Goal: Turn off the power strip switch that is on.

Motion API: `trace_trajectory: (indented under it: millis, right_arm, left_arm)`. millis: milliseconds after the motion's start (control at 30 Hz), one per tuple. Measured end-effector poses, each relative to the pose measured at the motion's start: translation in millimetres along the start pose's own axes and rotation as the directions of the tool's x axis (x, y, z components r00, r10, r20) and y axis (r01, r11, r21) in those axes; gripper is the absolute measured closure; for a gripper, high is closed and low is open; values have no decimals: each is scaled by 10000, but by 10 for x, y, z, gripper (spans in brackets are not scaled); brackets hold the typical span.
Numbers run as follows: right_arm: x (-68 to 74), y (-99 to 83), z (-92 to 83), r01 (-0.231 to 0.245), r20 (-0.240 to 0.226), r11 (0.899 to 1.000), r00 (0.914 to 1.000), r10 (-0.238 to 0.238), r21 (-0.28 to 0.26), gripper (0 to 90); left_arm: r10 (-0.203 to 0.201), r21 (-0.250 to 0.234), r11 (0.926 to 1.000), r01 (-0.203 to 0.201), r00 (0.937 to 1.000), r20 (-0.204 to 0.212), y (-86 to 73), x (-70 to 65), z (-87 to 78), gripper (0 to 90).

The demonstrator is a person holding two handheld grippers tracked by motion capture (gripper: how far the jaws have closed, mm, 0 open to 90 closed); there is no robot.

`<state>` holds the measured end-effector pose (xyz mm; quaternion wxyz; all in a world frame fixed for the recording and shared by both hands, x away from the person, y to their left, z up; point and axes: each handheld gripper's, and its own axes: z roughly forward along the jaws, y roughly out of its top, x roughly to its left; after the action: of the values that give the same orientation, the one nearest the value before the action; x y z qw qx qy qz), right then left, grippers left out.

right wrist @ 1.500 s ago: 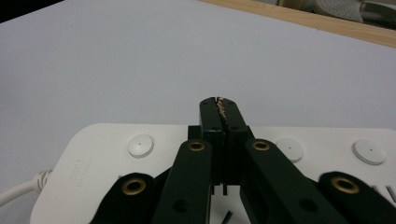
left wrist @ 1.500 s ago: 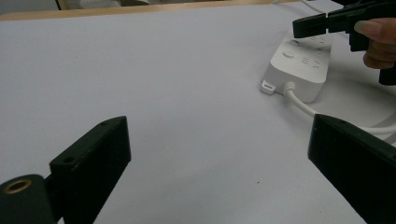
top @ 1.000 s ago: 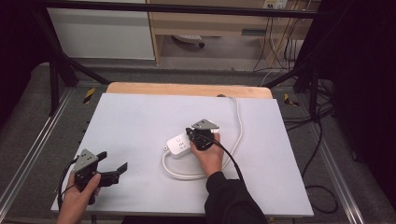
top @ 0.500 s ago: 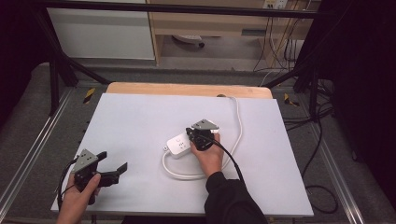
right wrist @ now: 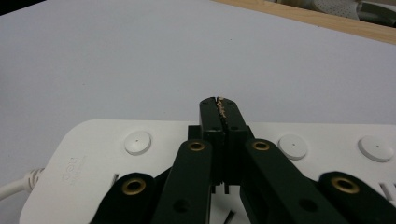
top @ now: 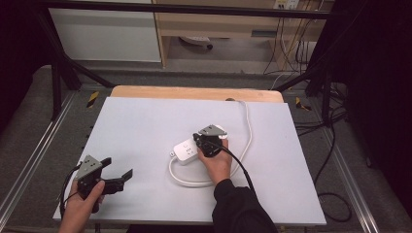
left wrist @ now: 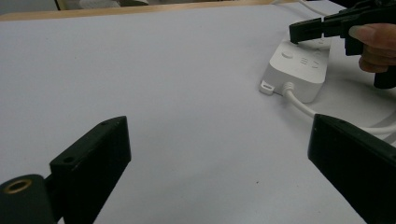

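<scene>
White pwr strip point(top: 186, 150) mid-table, embossed logo illegible, R gripper point(top: 208, 143) clenched, tips over strip top, L gripper point(top: 118, 178) released, low near table point(top: 145, 121) edge.

Almost nothing changed across the last second. Measured against the white power strip point(top: 186, 151), the right tongs point(top: 203, 143) were in the same spot over its near end, jaws pressed together above its top face, exactly as they had been a second and half a second earlier. The left tongs point(top: 116, 177) were well apart from the strip toward the table point(top: 145, 121)'s near left corner, jaws spread wide, in the same place and pose as before. The strip and its looped white cord point(top: 194, 180) had not shifted; any drift of either hand was too small to tell at this size
</scene>
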<state>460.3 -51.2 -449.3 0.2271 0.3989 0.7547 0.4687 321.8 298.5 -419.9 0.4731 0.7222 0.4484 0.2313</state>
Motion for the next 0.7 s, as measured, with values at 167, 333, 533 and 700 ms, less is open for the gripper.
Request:
trace_trajectory:
  millis: [167,333,533,700]
  right_arm:
    - [-6,-16,11,-53,-50,10000,10000,53,-32,900]
    - [2,-28,18,53,-98,10000,9999,-54,-43,900]
    - [-3,-37,20,17,-83,10000,10000,-18,-96,900]
    - [-26,-49,26,-275,-173,9994,9995,272,-192,900]
  left_arm:
    - [24,-5,10000,-24,10000,-2,1,-3,2,57]
    - [12,-8,10000,-12,10000,0,1,-3,2,57]
    - [23,9,10000,-23,10000,0,0,-3,3,57]
    - [17,4,10000,-17,10000,13,0,-5,3,57]
